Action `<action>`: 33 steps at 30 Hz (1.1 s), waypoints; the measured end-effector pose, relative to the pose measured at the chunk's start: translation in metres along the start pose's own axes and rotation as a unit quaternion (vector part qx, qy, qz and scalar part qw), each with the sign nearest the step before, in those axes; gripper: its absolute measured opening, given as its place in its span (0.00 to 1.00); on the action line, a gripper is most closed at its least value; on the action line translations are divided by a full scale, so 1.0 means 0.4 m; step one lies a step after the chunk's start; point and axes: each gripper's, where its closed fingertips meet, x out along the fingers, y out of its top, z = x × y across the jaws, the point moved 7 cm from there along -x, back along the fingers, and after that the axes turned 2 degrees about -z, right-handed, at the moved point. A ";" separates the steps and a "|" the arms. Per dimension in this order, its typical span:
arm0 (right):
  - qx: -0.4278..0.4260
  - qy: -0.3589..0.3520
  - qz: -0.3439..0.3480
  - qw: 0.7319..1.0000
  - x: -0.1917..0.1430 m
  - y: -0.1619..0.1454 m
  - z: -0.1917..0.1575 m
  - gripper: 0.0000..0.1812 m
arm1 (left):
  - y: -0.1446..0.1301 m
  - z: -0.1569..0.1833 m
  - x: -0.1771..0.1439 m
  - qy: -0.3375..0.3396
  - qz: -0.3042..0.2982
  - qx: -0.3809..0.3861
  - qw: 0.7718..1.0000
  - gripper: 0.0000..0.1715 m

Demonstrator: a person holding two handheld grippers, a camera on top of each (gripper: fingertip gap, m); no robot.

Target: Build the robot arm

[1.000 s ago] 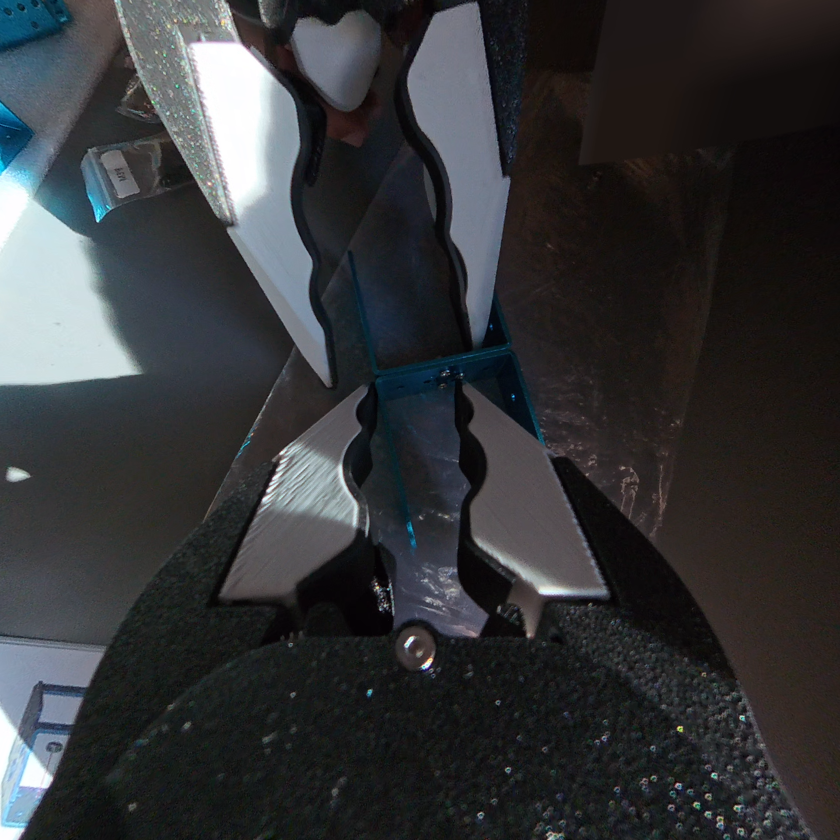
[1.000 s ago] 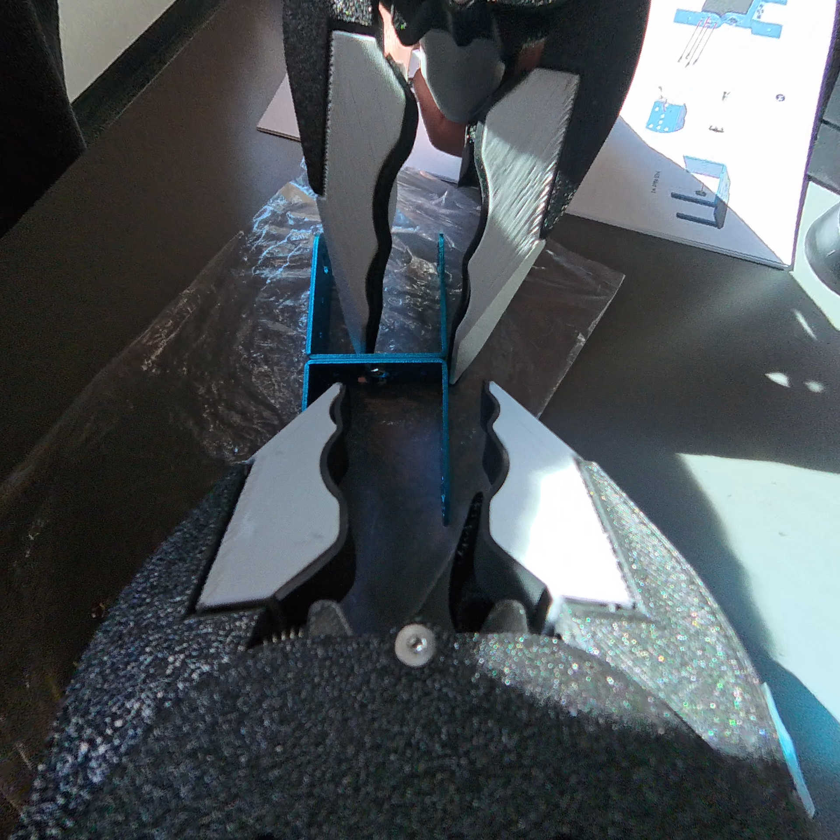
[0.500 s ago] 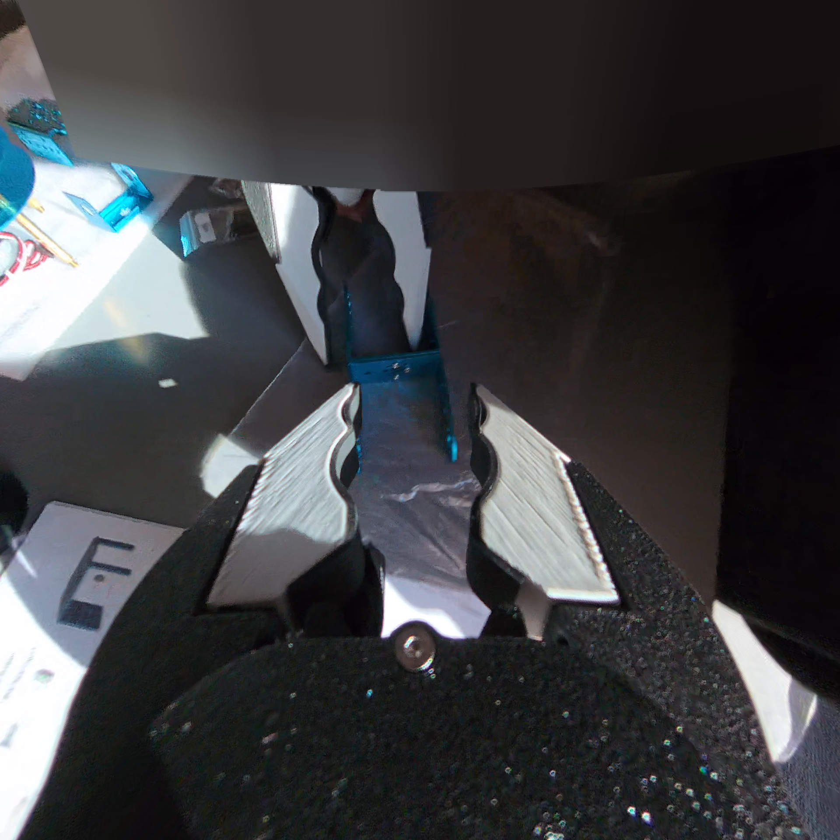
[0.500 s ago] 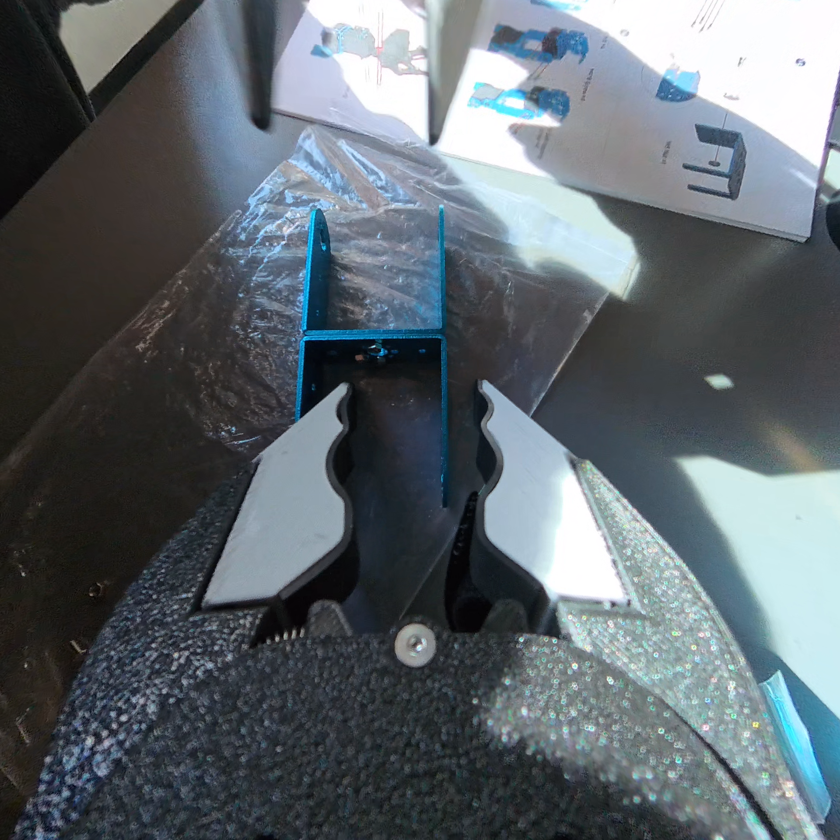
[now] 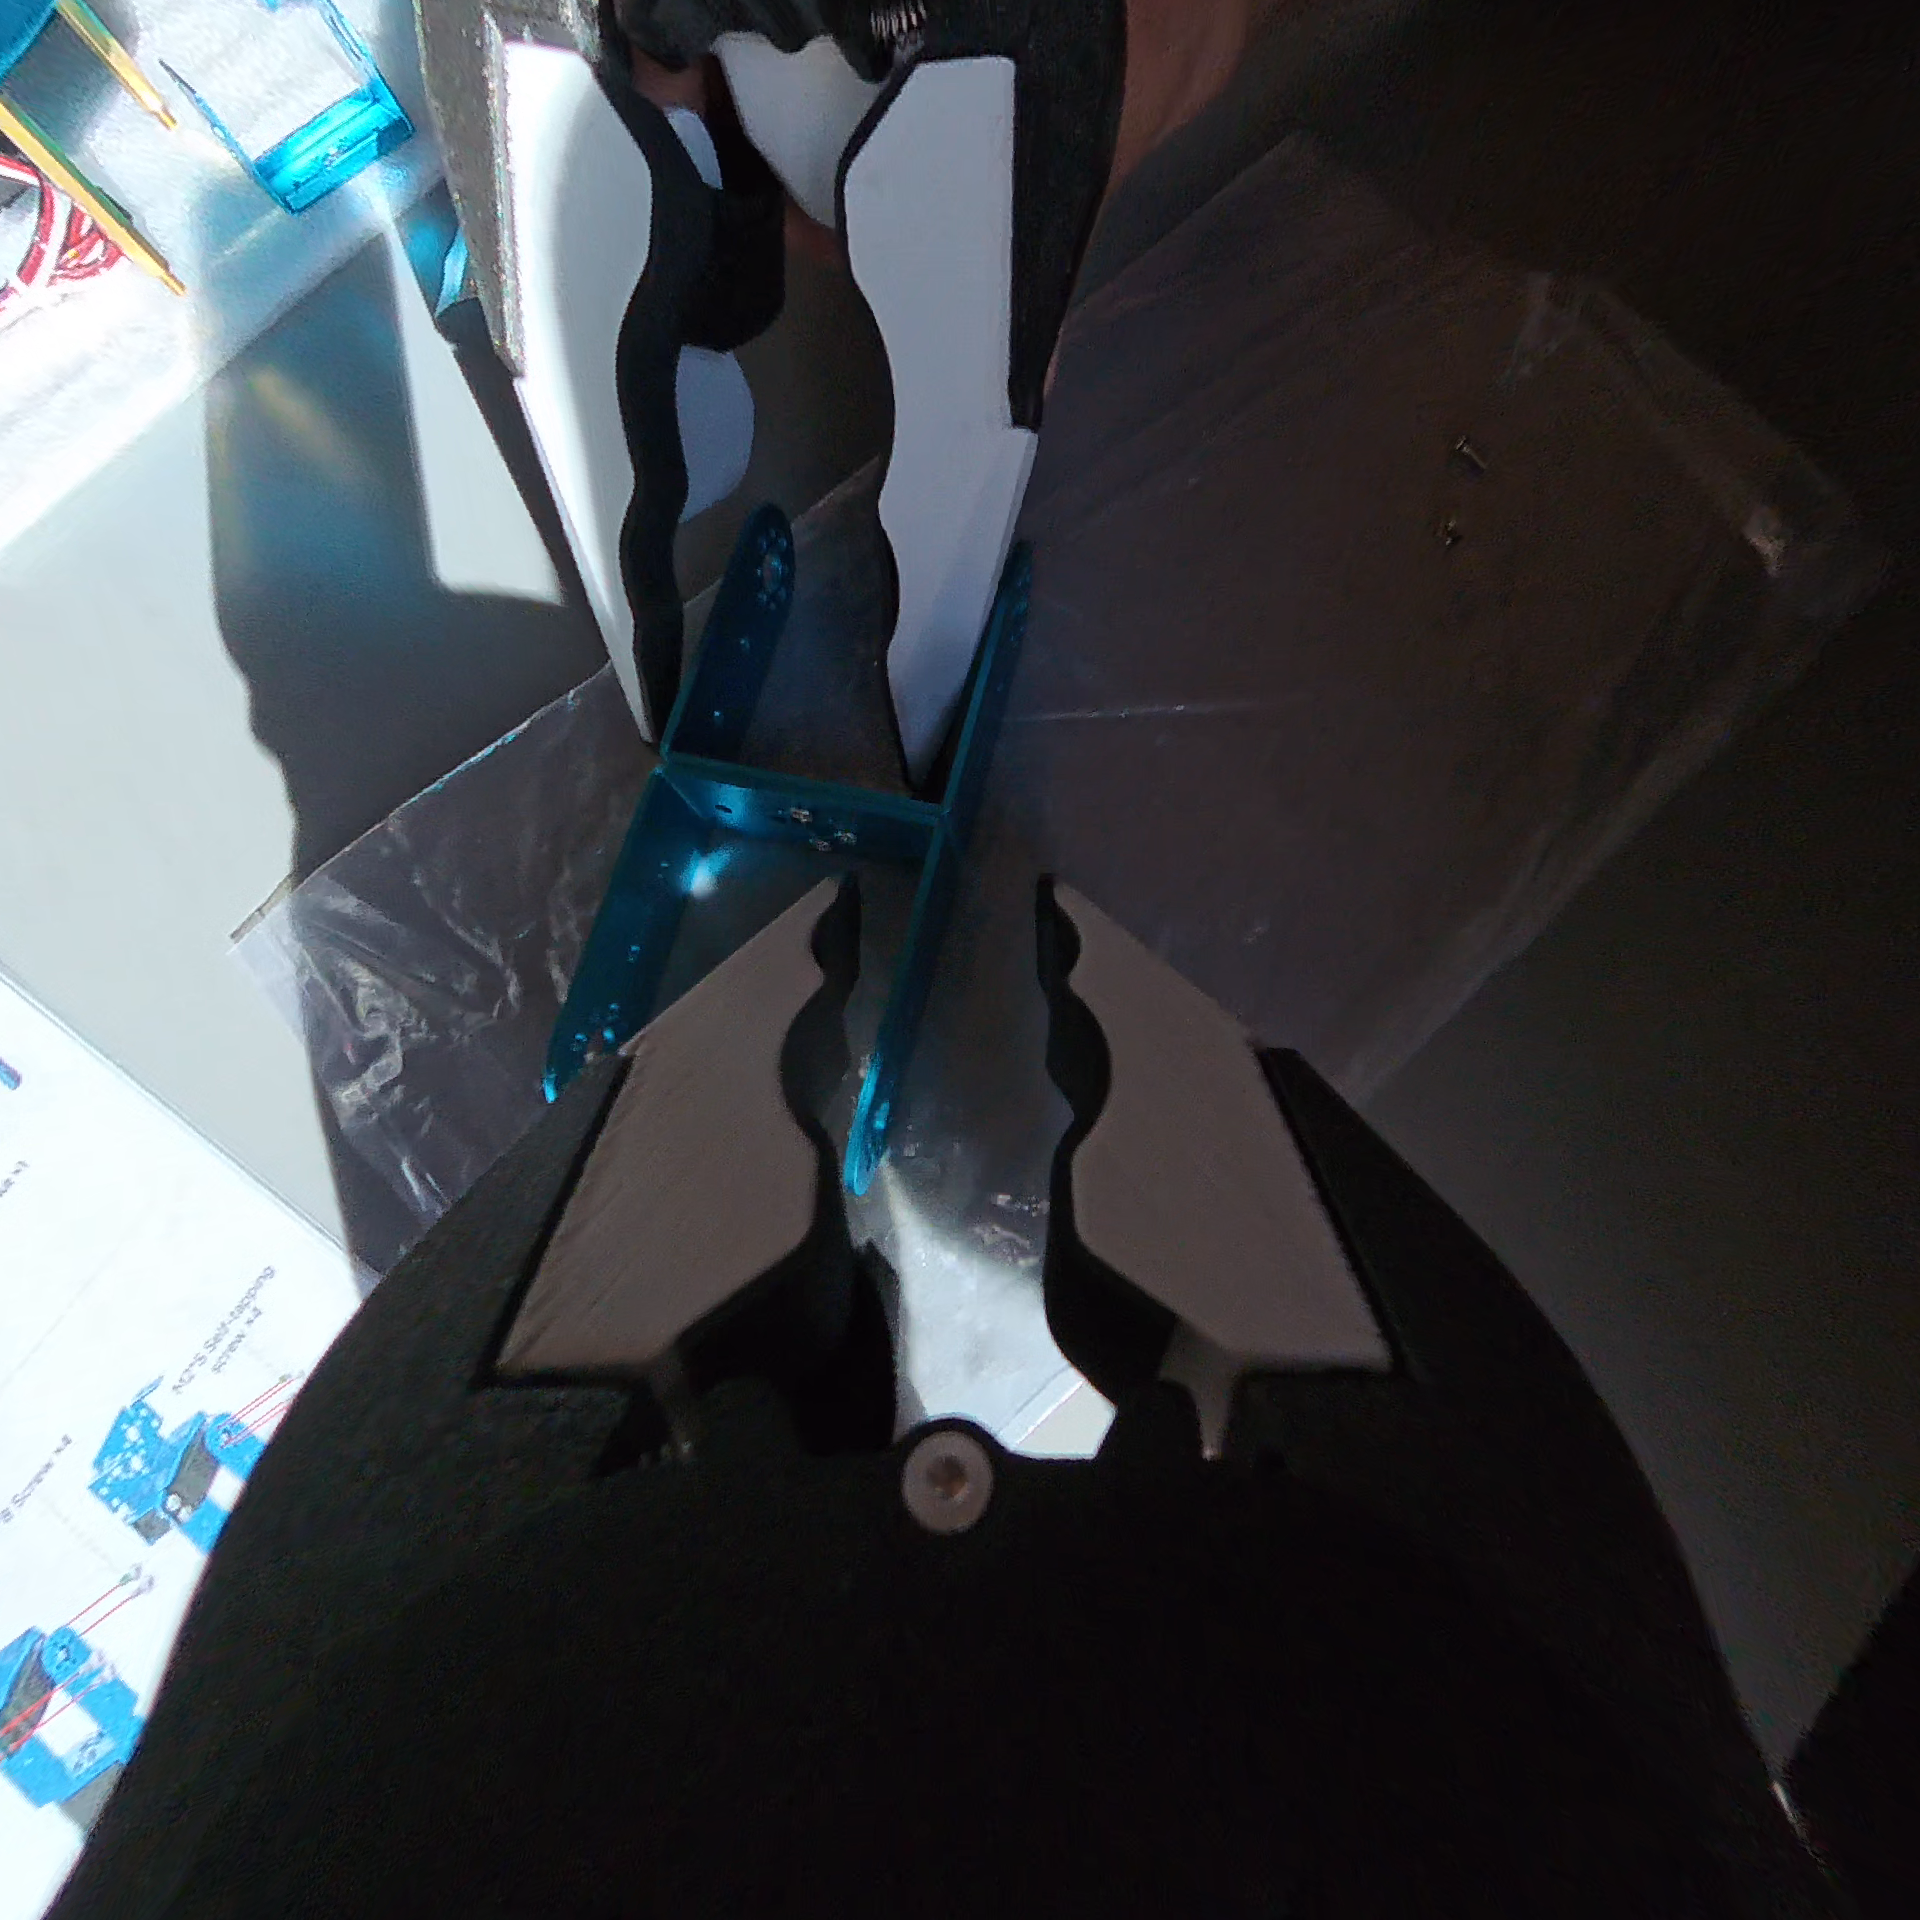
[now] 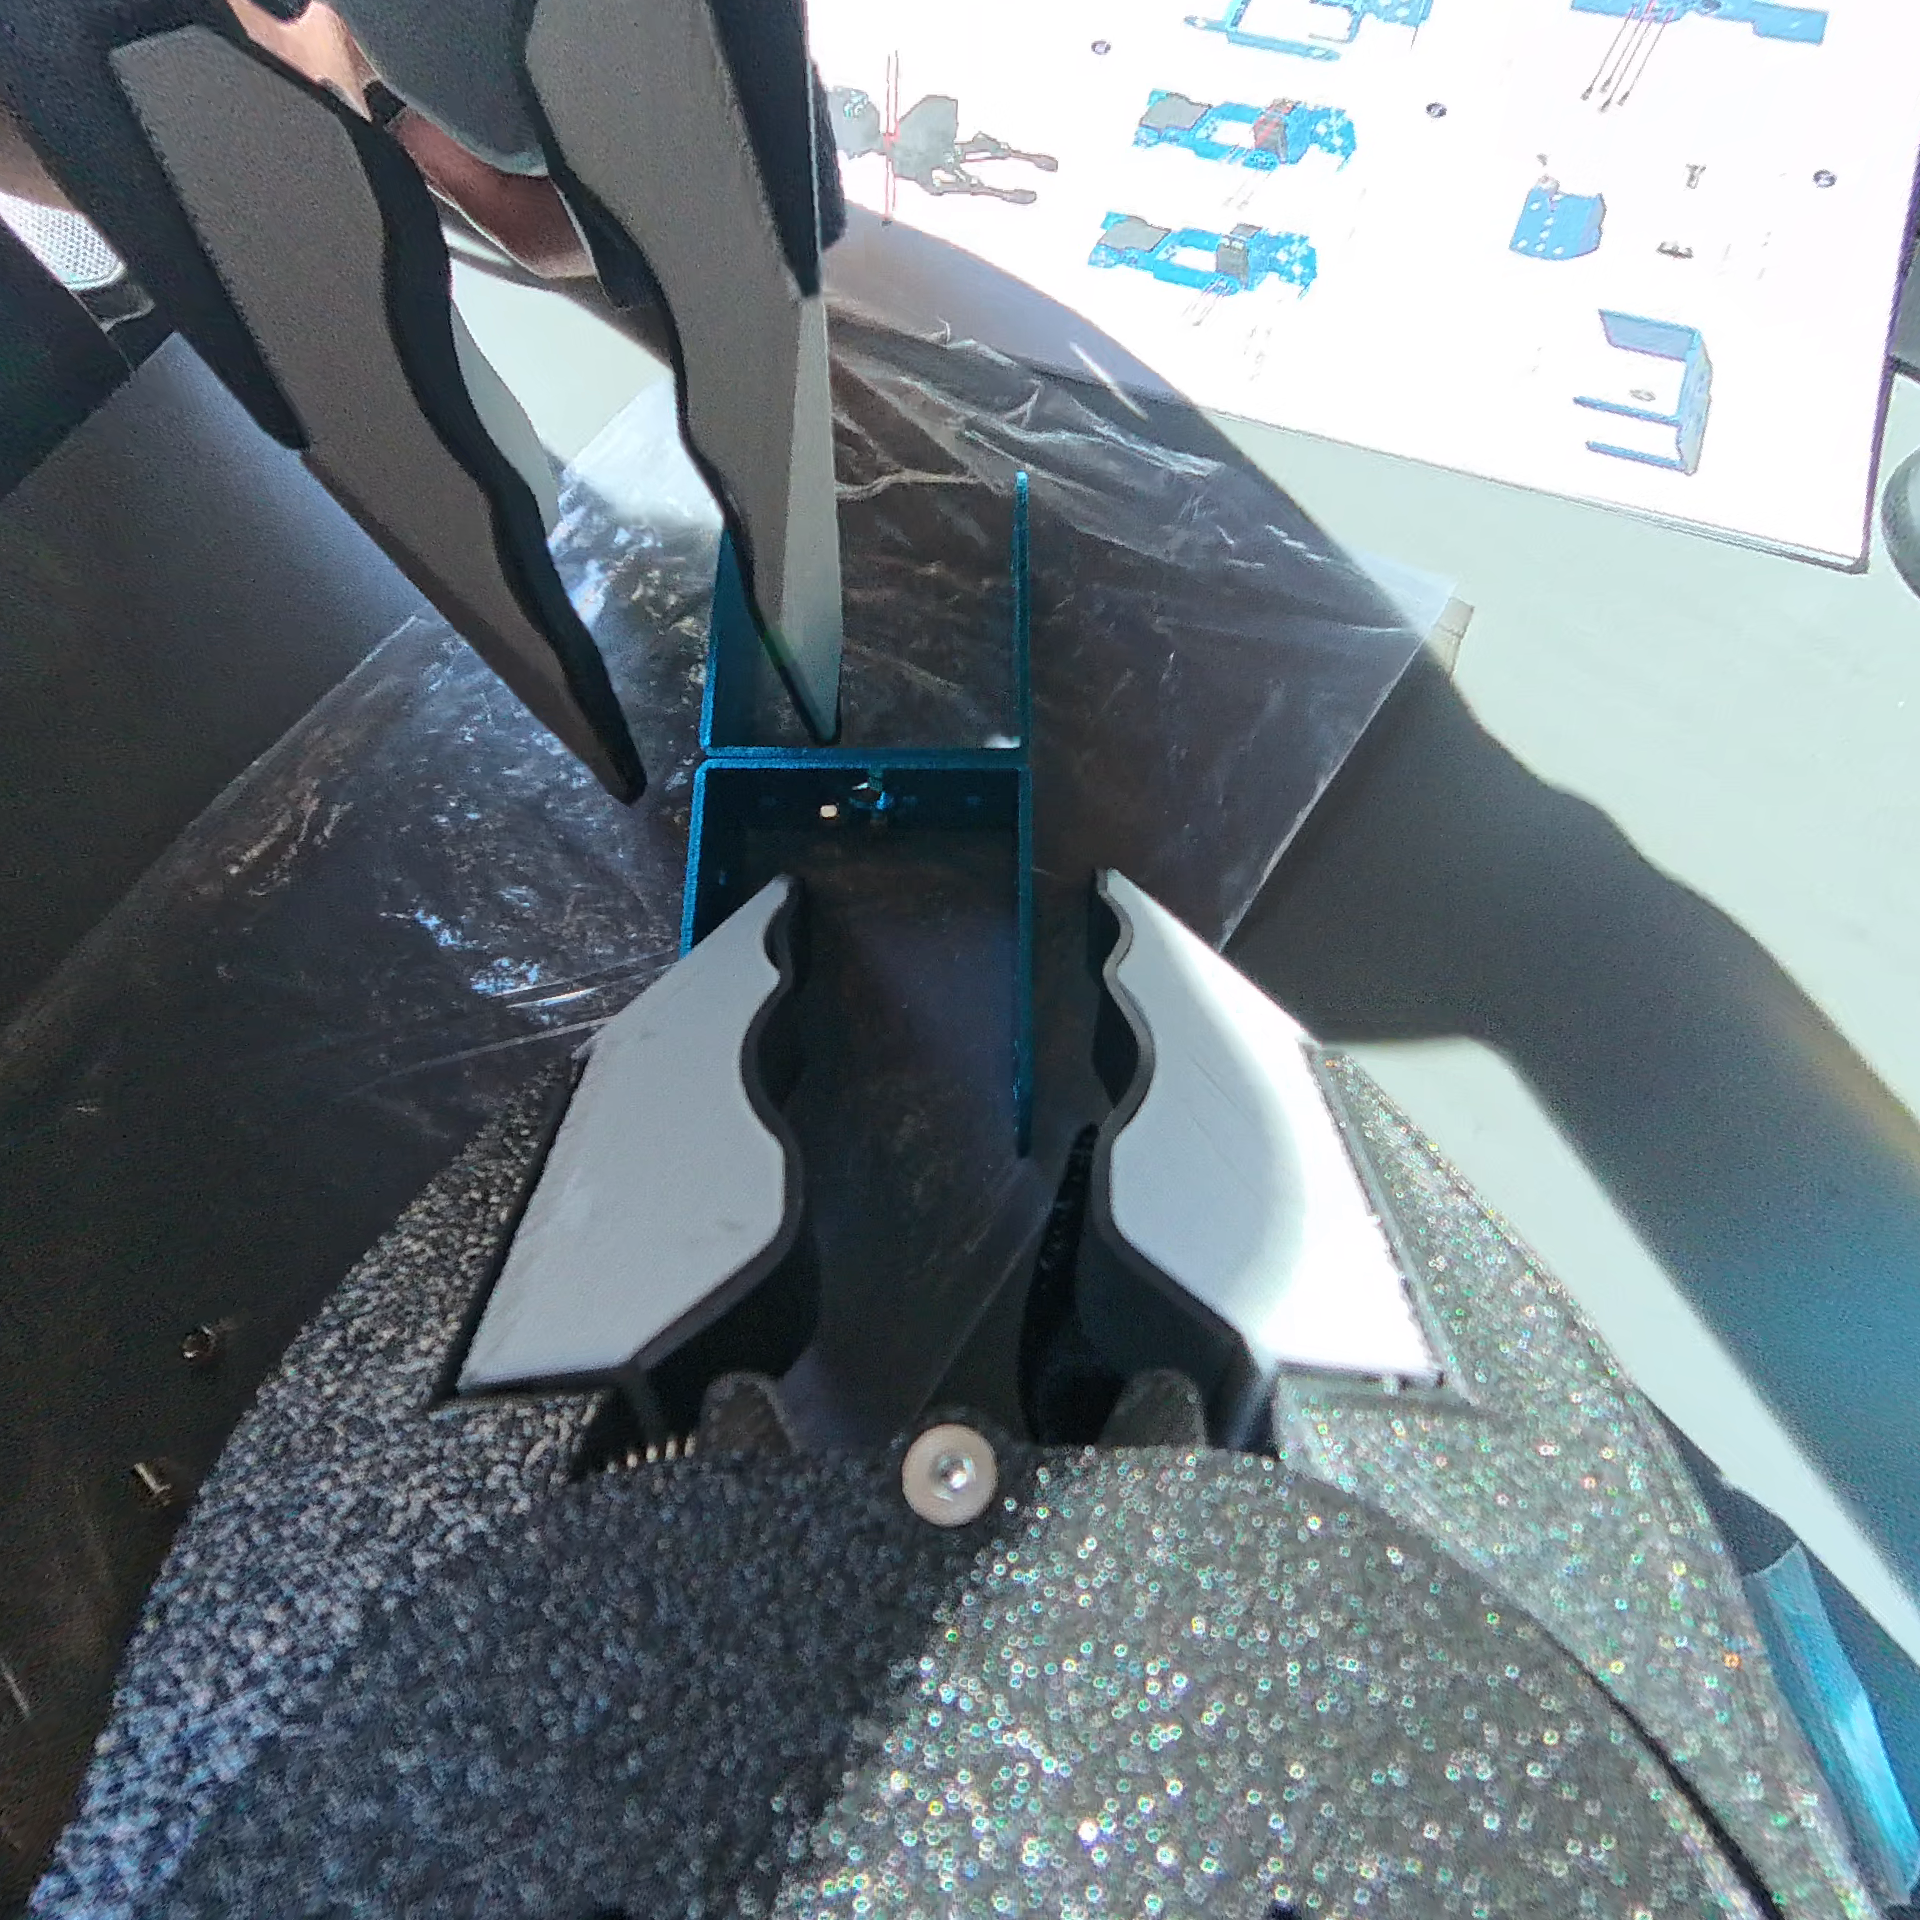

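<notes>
Blue metal bracket (image 5: pixel 800 821) sits mid-frame in both views — two U-shaped pieces screwed back to back, so it reads as an H from above. It lies on a clear plastic bag (image 5: pixel 1351 644) on the dark surface (image 6: pixel 208 540).

Left gripper (image 5: pixel 945 914): jaws spread, pinching nothing. One near arm of the bracket runs down between its fingers, long axis roughly along the fingers, arm tip close to the palm. The other near arm lies just outside, at lower left of centre.

Right gripper (image 6: pixel 940 894): also spread, nothing pinched. In its own view the bracket's crossbar is straight ahead, the right-hand arm runs down between the fingers, and the left-hand arm is partly hidden behind the left finger.

The two grippers face each other along the bracket's long axis, one at each end, both about equally near. In the right wrist view the left gripper comes down from the upper left, one finger inside the far U and one outside it, straddling the far left arm; contact cannot be told.

Look: thin anodised blue sheet, small holes along the arms, rounded arm ends, screw heads in the crossbar.

Around: an instruction sheet (image 6: pixel 1455 208) with blue diagrams at upper right, loose screws (image 5: pixel 1455 499) on the bag at right, more blue parts (image 5: pixel 312 135) at upper left.
</notes>
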 end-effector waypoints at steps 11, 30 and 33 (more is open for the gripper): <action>0.005 0.004 0.002 1.000 -0.001 -0.001 0.000 0.31 | 0.011 0.000 0.013 -0.003 -0.023 0.006 1.000 0.07; -0.002 0.028 0.004 1.000 -0.002 0.000 -0.013 0.30 | 0.027 0.003 0.036 -0.003 -0.030 0.012 0.999 0.09; -0.003 0.038 0.005 0.999 -0.002 0.000 -0.018 0.28 | 0.029 0.007 0.038 -0.004 -0.030 0.013 0.999 0.06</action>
